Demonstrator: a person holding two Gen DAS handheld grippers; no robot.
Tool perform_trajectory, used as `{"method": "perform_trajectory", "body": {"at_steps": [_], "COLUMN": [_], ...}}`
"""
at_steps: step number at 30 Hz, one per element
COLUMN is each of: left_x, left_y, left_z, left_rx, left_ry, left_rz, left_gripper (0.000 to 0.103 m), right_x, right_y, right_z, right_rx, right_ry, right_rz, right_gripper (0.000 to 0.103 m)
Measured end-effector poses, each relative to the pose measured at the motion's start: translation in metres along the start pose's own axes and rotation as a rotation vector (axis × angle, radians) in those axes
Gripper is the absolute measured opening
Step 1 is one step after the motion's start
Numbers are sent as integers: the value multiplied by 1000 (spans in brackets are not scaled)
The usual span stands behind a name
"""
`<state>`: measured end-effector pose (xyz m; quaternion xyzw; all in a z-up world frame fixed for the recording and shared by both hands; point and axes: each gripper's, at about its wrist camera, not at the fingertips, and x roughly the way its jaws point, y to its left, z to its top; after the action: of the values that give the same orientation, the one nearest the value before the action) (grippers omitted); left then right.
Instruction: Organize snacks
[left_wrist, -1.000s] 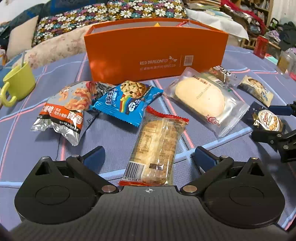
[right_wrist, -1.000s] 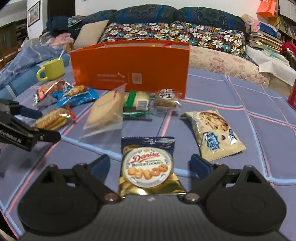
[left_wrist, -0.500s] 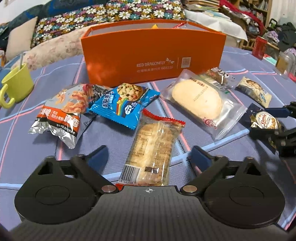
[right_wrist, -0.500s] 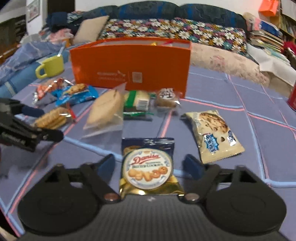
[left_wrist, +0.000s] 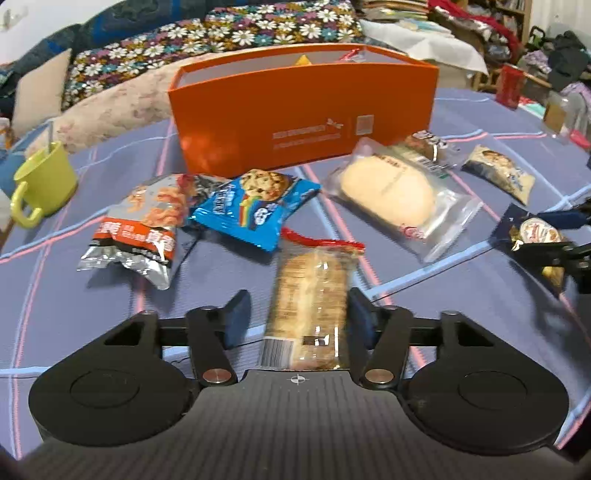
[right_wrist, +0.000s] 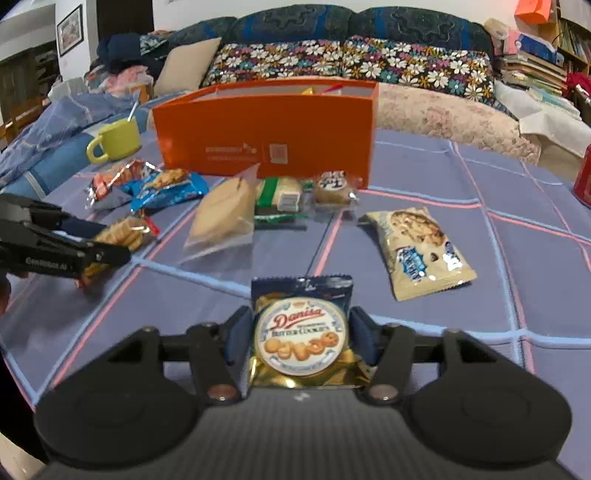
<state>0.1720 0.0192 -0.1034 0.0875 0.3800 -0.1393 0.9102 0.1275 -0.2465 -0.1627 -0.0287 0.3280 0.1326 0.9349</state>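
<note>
My left gripper has its jaws closing around a clear cracker pack with a red end; the right finger touches it, and a gap remains on the left. My right gripper is shut on a Danisa butter cookie pack. An open orange box stands behind the snacks and also shows in the right wrist view. Loose on the blue cloth lie a silver-orange snack bag, a blue cookie pack, a clear bread pack and a beige cookie pack.
A green mug with a spoon stands at the left of the box. A small muffin pack and a green-banded pack lie before the box. A red can and a sofa with cushions are behind.
Both grippers have narrowed. The left fingers have come in around the cracker pack. The right fingers have closed onto the Danisa pack.
</note>
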Motion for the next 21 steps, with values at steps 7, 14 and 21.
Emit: {"method": "perform_trajectory", "body": {"at_steps": [7, 14, 21], "left_x": [-2, -29, -50], "left_y": [5, 14, 19], "left_z": [0, 6, 60], "left_rx": [-21, -78, -154], "left_ry": [19, -45, -161], "left_rz": [-72, -117, -99], "left_gripper": [0, 0, 0], "right_x": [-4, -27, -31], "right_y": [1, -13, -10], "right_z": [-8, 4, 67], "right_rx": [-34, 117, 180], "right_ry": [10, -75, -242], "right_rz": [-8, 84, 80], "right_gripper": [52, 50, 50]}}
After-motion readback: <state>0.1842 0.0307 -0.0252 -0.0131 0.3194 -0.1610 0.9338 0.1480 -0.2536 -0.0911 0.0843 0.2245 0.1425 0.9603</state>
